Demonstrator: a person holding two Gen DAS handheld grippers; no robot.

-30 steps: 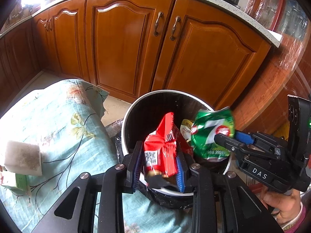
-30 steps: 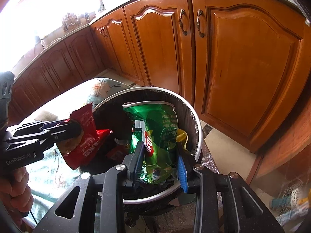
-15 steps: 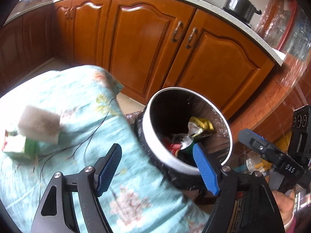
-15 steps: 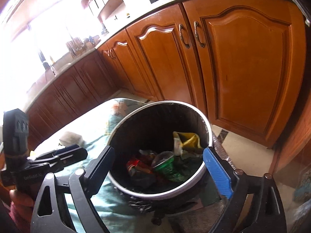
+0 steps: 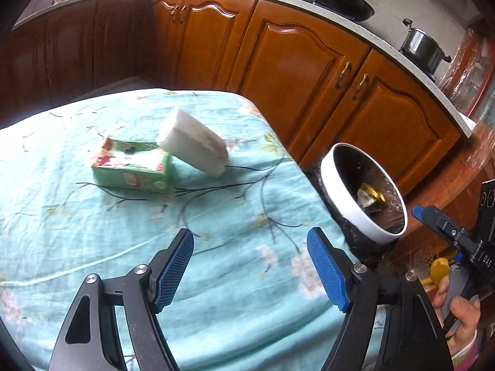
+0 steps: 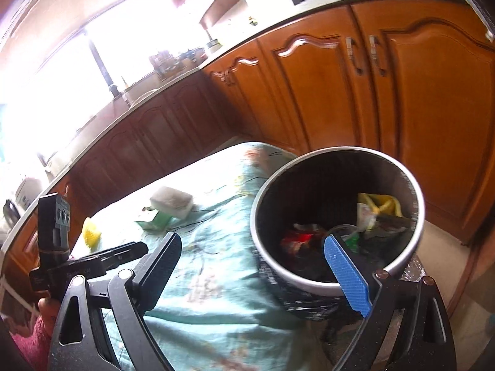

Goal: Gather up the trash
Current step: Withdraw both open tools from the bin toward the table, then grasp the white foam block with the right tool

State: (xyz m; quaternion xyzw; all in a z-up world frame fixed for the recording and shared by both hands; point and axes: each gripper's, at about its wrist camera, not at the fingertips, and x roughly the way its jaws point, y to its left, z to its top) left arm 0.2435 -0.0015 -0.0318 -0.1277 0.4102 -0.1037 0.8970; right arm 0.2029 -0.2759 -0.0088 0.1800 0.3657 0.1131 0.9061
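Note:
A round trash bin (image 5: pixel 349 204) (image 6: pixel 411 247) with a pale rim and black liner stands by the table's right end; red, green and yellow wrappers (image 6: pixel 376 207) lie inside it. On the teal flowered cloth lie a green carton (image 5: pixel 131 167) (image 6: pixel 153 220) and a white sponge block (image 5: pixel 193 140) (image 6: pixel 171 199) leaning on it. A yellow thing (image 6: pixel 91 232) sits further left. My left gripper (image 5: pixel 250 267) is open over the cloth, nothing between its fingers. My right gripper (image 6: pixel 252 270) is open at the bin's near rim, empty.
Brown wooden cabinets (image 5: pixel 303 71) run behind the table and bin. Pots (image 5: pixel 422 48) stand on the counter above them. The table's right edge (image 5: pixel 290 160) is close to the bin. A hand (image 5: pixel 461 315) holds the right gripper at the lower right.
Both grippers opened and let the red and green wrappers fall into the bin. My left gripper swung left over the cloth, bringing the carton and sponge toward the middle. The right one drew back and up.

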